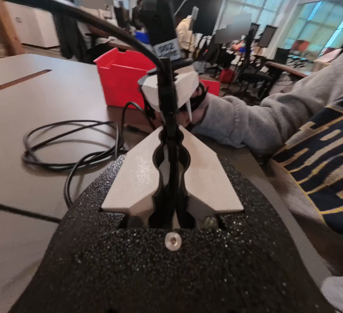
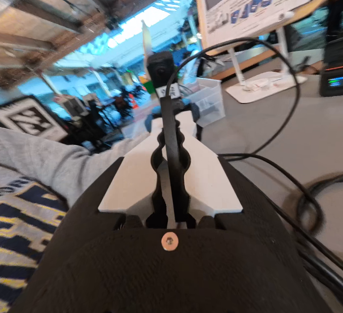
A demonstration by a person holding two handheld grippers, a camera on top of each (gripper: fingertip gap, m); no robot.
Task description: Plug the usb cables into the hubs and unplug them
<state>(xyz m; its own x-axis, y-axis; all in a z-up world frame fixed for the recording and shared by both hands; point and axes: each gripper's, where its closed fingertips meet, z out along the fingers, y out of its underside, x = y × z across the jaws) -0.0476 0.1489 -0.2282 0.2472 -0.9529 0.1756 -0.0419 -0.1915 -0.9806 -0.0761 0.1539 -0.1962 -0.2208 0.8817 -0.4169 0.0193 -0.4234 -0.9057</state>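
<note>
Both grippers face each other nose to nose above the table [image 1: 55, 100], each clamped on something black and thin.

Left gripper [image 1: 171, 133]: jaws nearly closed, pinching a narrow black piece that runs straight forward along the finger axis. Judging by the black cable [image 1: 78, 14] arcing off its far end up to the left, this is a usb plug or the cable end, but blur makes plug versus hub hard to call.

Right gripper [image 2: 170, 133]: jaws likewise almost shut on a flat black bar, likely the usb hub [image 2: 169, 118], seen edge-on, long axis pointing forward and slightly up. A thin black lead [image 2: 278, 85] loops from its far tip out to the right and back down to the table.

In the left wrist view the right gripper shows dead ahead, white fingers pointing back toward the camera, held by a gloved hand [image 1: 196, 100] in a grey sleeve [image 1: 259, 115]. The two held pieces lie almost on one line, end to end, touching or just about; the joint itself is hidden behind the fingertips.

Key relation: both long axes are collinear, so the coming move is a straight push or pull along that line, no twisting. Cannot tell if the plug is seated.

Spare cable coil [image 1: 70, 146] lies on the table to the left, red bin [image 1: 122, 81] behind it.
</note>
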